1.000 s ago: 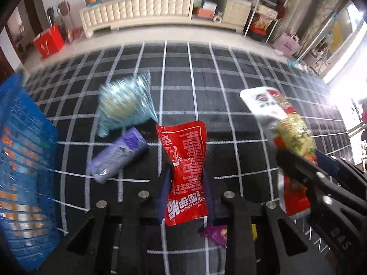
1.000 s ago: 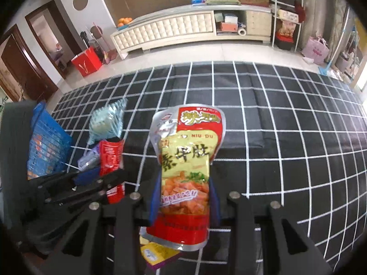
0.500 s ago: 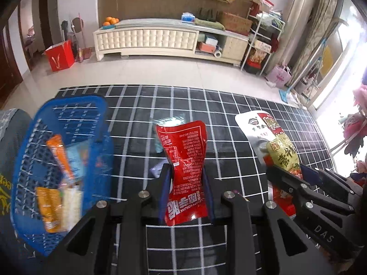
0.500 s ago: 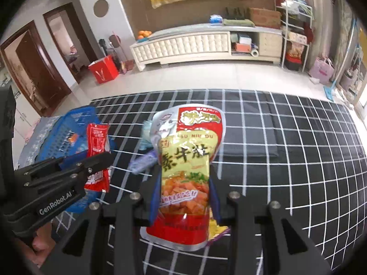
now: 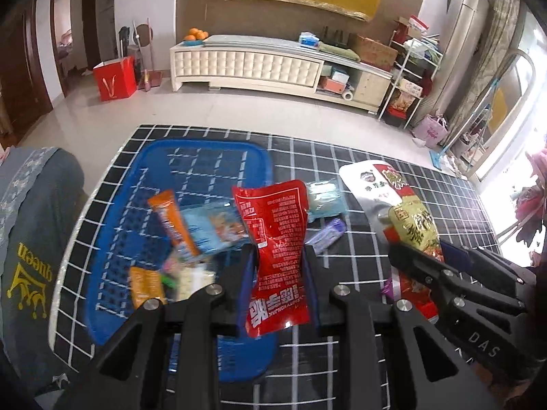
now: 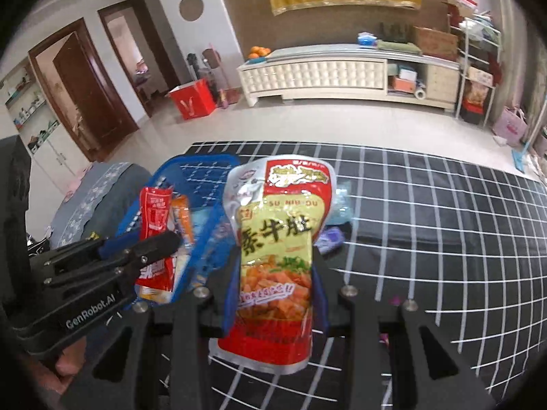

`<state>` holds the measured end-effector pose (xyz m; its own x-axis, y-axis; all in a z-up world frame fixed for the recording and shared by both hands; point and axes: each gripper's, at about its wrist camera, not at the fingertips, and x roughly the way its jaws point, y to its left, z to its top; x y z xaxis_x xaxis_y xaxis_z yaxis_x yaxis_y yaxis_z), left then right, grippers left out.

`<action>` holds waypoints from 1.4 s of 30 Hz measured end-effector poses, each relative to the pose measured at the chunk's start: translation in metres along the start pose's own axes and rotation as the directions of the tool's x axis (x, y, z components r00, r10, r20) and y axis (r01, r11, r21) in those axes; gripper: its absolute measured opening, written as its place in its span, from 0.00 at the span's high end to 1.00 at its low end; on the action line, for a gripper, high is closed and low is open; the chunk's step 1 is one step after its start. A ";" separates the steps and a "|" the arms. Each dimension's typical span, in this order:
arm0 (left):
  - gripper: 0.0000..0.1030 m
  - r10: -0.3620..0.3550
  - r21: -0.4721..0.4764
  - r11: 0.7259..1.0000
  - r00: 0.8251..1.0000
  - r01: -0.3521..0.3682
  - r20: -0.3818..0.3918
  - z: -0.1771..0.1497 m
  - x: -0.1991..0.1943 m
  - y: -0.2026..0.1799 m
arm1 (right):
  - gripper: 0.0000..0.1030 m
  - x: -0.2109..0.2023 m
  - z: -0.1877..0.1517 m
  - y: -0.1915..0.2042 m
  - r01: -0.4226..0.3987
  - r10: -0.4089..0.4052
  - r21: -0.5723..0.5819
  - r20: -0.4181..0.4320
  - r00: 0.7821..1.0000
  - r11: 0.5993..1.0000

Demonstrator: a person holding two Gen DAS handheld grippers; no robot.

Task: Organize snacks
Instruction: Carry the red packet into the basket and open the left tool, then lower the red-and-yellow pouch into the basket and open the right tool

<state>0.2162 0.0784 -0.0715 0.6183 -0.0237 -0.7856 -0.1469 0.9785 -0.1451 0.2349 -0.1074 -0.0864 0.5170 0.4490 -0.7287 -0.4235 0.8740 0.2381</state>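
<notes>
Left gripper [image 5: 277,256] is clamped on a red snack pouch [image 5: 273,246], pinched at its waist between both fingers and held upright above the right edge of the blue basket [image 5: 191,157]. Pouch is off the table; printed text on it is seen upside down at the lower end.

Right gripper [image 6: 275,273] is closed on a large red-and-yellow snack bag [image 6: 278,239], gripped around the middle and held upright, lifted clear of the black grid-pattern tablecloth [image 6: 427,222]. From the left wrist view the same bag [image 5: 410,218] is seen to the right of the red pouch, well apart from it, with the right gripper's black fingers [image 5: 420,266] closed around it.

Basket is placed at the table's left side. Inside it, an orange wrapper [image 5: 171,218] is seen lying diagonally, a light blue packet [image 5: 215,229] beside it, and a second orange packet [image 5: 147,287] nearer the camera; some smaller items next to that are blurred and not identifiable.

On the cloth, outside the basket, a pale teal packet [image 5: 323,200] and a purple packet [image 5: 324,235] are lying just right of the red pouch, between the two grippers. Contact between them cannot be told.

A cream cabinet [image 5: 259,65] is visible along the far wall, a red paper bag [image 5: 114,78] on the floor to its left.
</notes>
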 end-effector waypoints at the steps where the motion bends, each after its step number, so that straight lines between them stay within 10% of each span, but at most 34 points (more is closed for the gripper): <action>1: 0.76 0.006 -0.003 1.000 1.000 -0.006 -0.001 0.000 -0.001 0.005 | 0.60 0.003 0.001 0.005 -0.006 0.006 -0.003 -0.001 1.000 1.000; 20: 0.70 -0.040 0.030 0.998 0.982 0.046 -0.183 -0.016 0.060 0.046 | 0.60 0.045 -0.006 0.040 -0.007 0.007 0.000 -0.059 0.998 1.000; 27: 0.42 -0.038 0.057 0.997 0.985 0.048 -0.169 -0.009 0.060 0.042 | 0.60 0.043 -0.003 0.038 0.015 -0.015 0.005 -0.051 0.999 1.000; 42: 0.41 0.018 0.010 1.000 0.998 -0.017 -0.065 0.003 0.004 0.095 | 0.60 0.027 0.011 0.077 -0.016 0.016 -0.057 -0.015 1.000 0.998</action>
<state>0.2070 0.1714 -0.0870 0.5640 -0.0196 -0.8255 -0.1498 0.9807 -0.1257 0.2246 -0.0260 -0.0804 0.4990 0.4598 -0.7346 -0.4736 0.8546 0.2132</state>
